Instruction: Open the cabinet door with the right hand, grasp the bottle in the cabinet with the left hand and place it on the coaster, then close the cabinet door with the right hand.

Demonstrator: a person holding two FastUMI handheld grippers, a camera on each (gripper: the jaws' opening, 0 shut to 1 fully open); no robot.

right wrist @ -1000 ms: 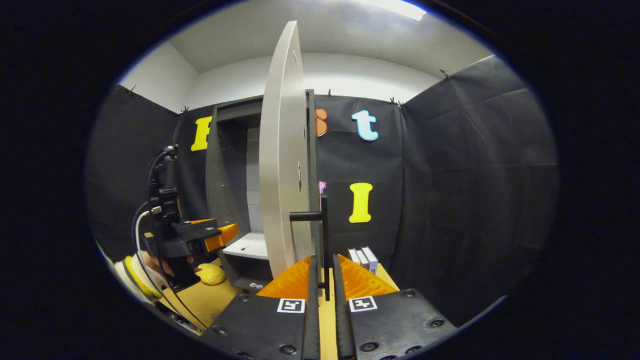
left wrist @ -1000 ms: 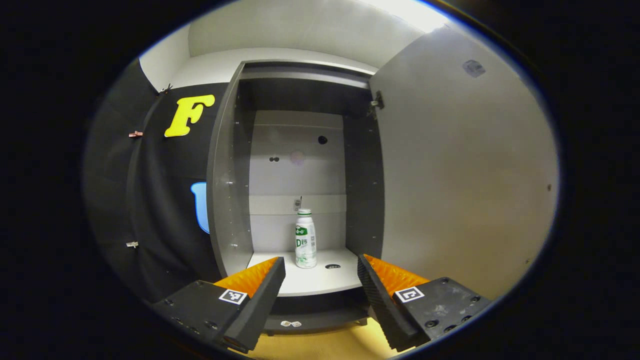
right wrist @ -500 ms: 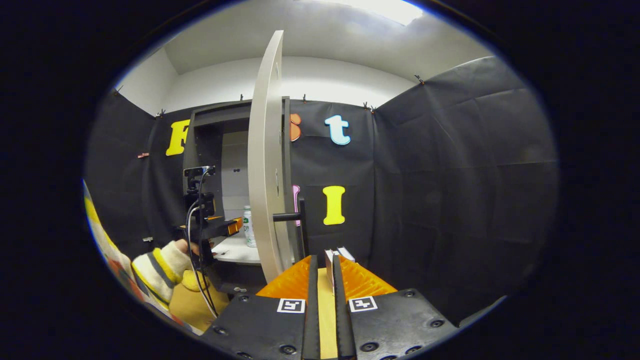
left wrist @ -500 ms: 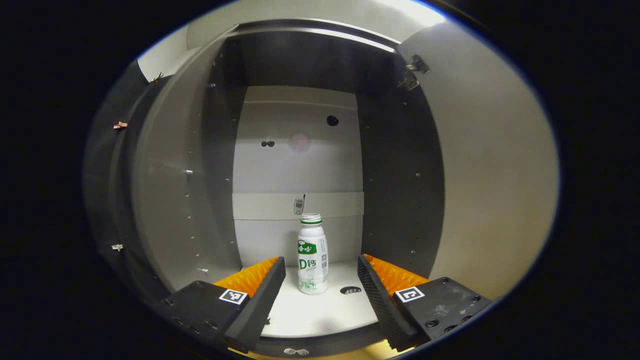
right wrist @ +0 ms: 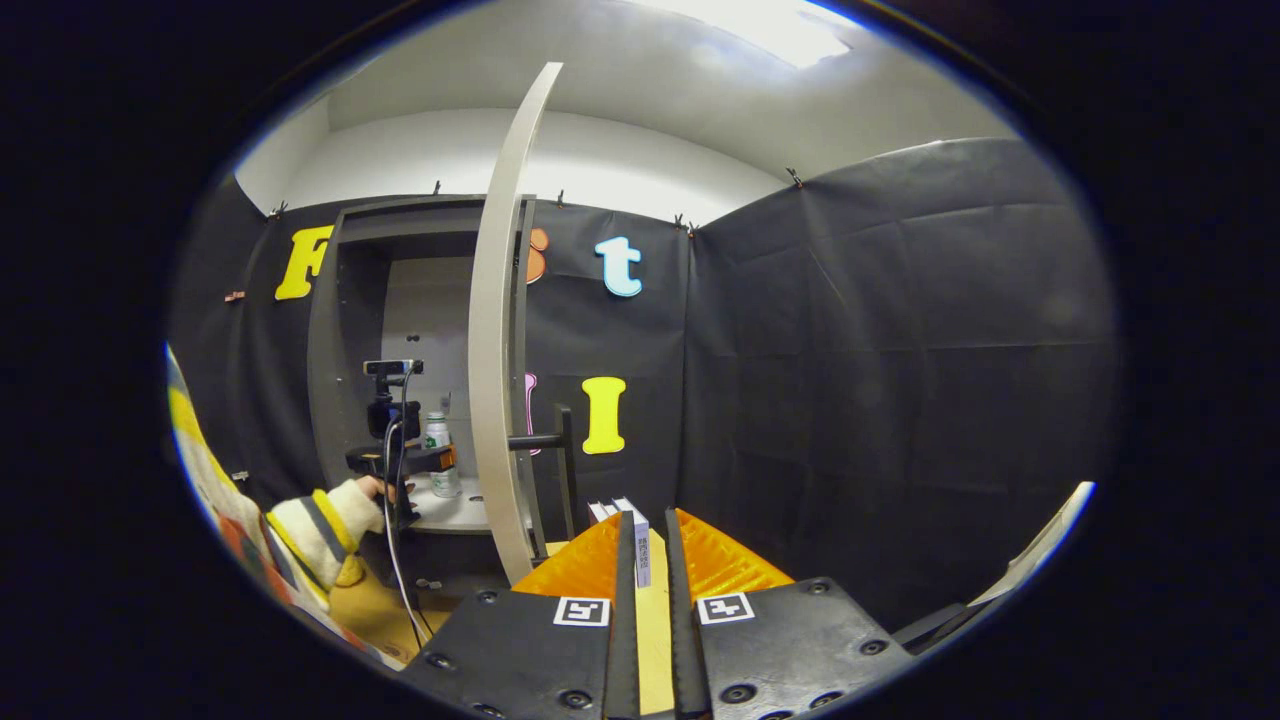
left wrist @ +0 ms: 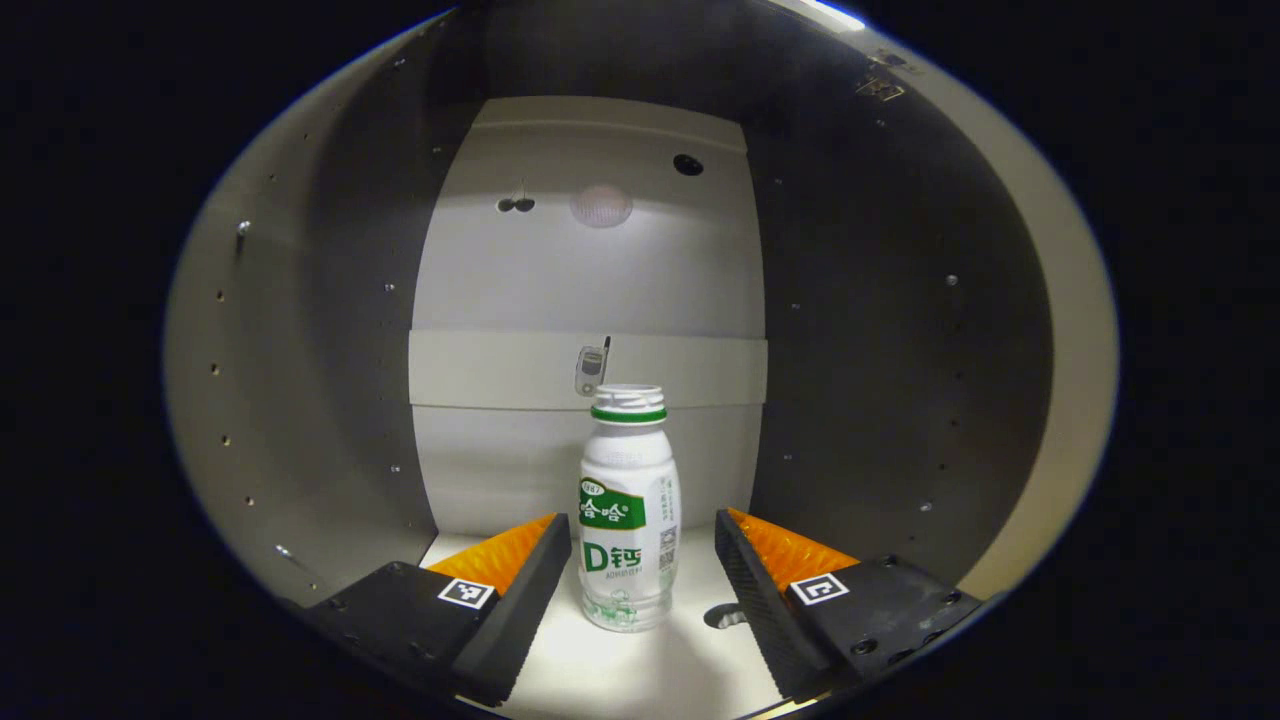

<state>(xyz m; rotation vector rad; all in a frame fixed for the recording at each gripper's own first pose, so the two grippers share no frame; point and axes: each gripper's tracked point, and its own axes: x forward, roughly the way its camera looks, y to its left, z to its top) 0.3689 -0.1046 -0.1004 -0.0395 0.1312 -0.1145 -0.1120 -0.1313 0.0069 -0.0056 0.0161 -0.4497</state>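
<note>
Since the earlier frames we are seeing the left gripper (left wrist: pixel 640 545) pushed deep into the cabinet (left wrist: pixel 300 400), the milk bottle (left wrist: pixel 627 520) now looming large between its fingers, while the right gripper (right wrist: pixel 645 560) has backed off the door handle (right wrist: pixel 563 450).

We are noting the key relation: the bottle is standing upright on the cabinet floor, long axis vertical, dead ahead of the left gripper and on the midline of its wide-spread jaws. Its lower body is lying level with the fingertips, a gap showing on each side, no contact yet. We are judging that a little more advance, then a squeeze on the labelled body, is what the grasp calls for.

In the right gripper view its own jaws are sitting nearly pressed together on nothing, the cabinet door (right wrist: pixel 495 330) standing open edge-on, well apart from them. The left gripper is by far the nearer to the bottle.
</note>
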